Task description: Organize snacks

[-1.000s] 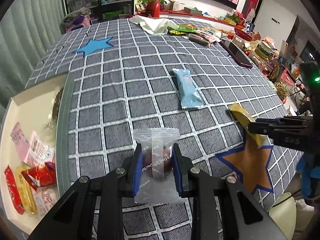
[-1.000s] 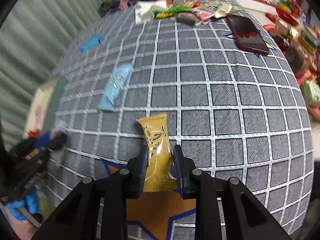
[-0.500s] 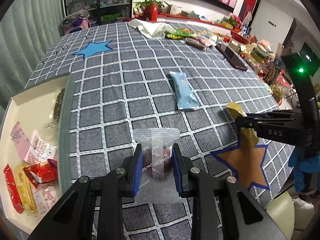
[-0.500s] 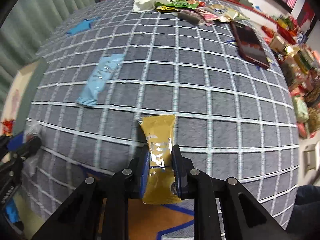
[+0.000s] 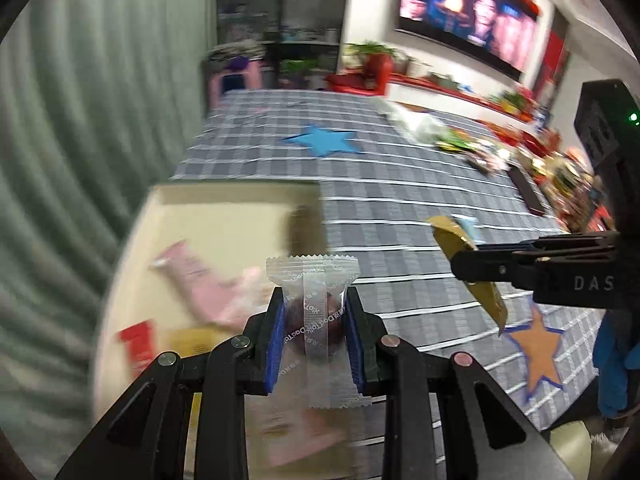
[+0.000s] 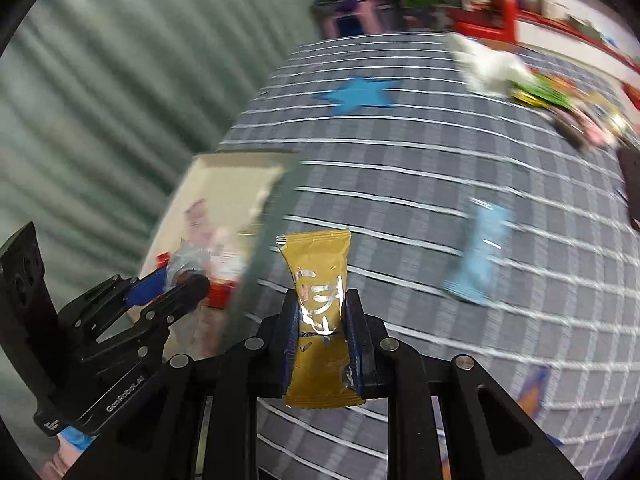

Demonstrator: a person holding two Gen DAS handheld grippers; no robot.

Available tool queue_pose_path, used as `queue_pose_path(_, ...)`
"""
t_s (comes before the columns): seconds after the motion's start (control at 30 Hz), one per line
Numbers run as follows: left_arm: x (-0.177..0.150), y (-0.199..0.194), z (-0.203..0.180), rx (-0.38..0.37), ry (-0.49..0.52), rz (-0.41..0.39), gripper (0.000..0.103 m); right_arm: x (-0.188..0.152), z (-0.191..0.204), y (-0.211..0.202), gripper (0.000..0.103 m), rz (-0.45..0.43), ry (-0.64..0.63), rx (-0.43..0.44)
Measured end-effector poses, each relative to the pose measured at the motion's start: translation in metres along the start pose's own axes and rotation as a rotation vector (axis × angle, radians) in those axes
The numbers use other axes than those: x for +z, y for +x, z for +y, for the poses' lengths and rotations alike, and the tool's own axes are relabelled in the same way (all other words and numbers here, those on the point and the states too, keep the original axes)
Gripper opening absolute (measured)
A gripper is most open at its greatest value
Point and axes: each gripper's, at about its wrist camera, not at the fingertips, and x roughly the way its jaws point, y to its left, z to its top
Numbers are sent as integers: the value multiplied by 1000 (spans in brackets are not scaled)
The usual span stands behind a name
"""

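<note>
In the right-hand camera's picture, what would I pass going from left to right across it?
Left gripper with its clear packet → cream tray → gold snack packet in the right gripper → light blue packet on the checked cloth.

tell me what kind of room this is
Most likely a home living room. A large television playing on the wall, a red cabinet crowded with plants and odds and ends beneath it, and a table under a grey checked tablecloth strewn with snack packets all point to a lived-in household, not a lab.
</note>
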Motion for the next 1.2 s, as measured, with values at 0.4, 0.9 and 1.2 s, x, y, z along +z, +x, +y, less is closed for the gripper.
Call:
queue_pose_path(0.4,-19,19,47,98,-79,60,85,39,87,87,24,120,-129,-18)
queue_pose_path(0.9,-24,32,54,97,-123,138,95,35,90,76,102,148,-283,-201)
queue_pose_path(1.2,-23,28,49,164,-91,143,95,30,91,80,102,174,-272,-167)
